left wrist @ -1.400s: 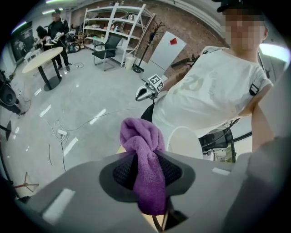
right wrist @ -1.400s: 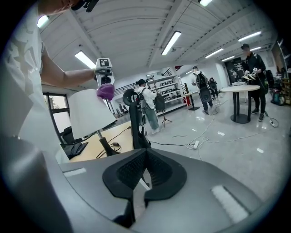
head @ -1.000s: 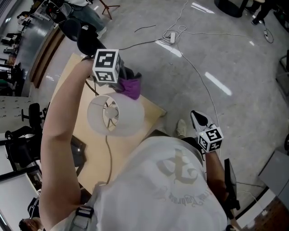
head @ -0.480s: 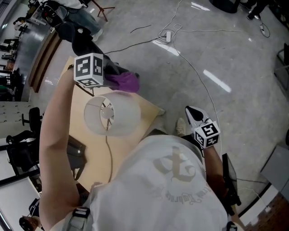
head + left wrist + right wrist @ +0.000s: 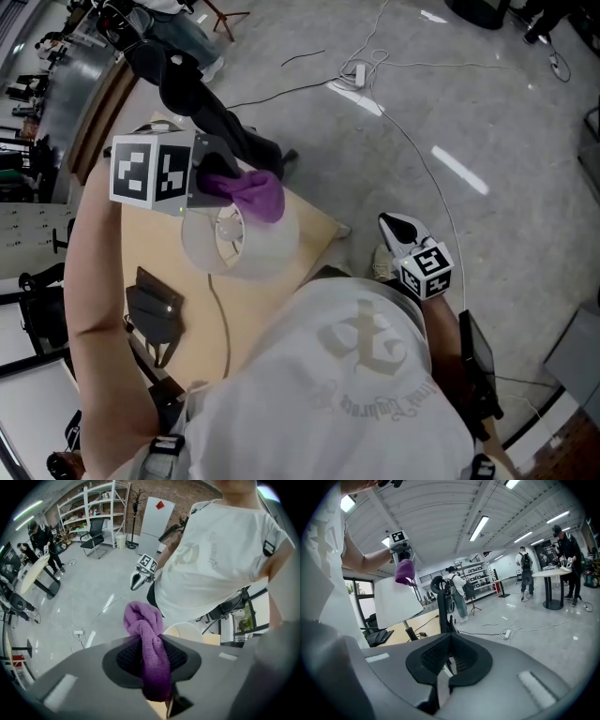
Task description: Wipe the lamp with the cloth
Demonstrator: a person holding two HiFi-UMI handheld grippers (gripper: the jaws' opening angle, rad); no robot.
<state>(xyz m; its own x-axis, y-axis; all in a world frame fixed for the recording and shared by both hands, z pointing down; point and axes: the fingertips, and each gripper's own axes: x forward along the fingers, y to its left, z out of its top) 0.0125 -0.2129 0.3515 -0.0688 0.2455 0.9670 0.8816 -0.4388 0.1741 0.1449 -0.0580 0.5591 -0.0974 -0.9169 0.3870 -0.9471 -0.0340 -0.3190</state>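
Note:
The lamp has a white shade (image 5: 246, 251) (image 5: 395, 603) on a dark stem (image 5: 408, 633) and stands on a light wooden table (image 5: 305, 232). My left gripper (image 5: 221, 185) (image 5: 151, 660) points steeply down and is shut on a purple cloth (image 5: 253, 194) (image 5: 139, 620). The cloth hangs just above the shade's top rim; from the right gripper view the cloth (image 5: 404, 571) sits over the shade's upper edge. The shade (image 5: 186, 632) shows below the jaws. My right gripper (image 5: 395, 226) (image 5: 450, 662) is off the table's right side, jaws together, nothing in them.
A black flat object (image 5: 155, 314) lies on the table's near left part, and the lamp's cord (image 5: 217, 319) runs across the top. A black chair (image 5: 192, 89) (image 5: 442, 603) stands behind the table. Cables and a power strip (image 5: 354, 75) lie on the grey floor. People (image 5: 564, 550) stand far off.
My left gripper has risen with the purple cloth, from the shade's far rim to above its top, and has rolled. The right gripper has shifted only slightly.

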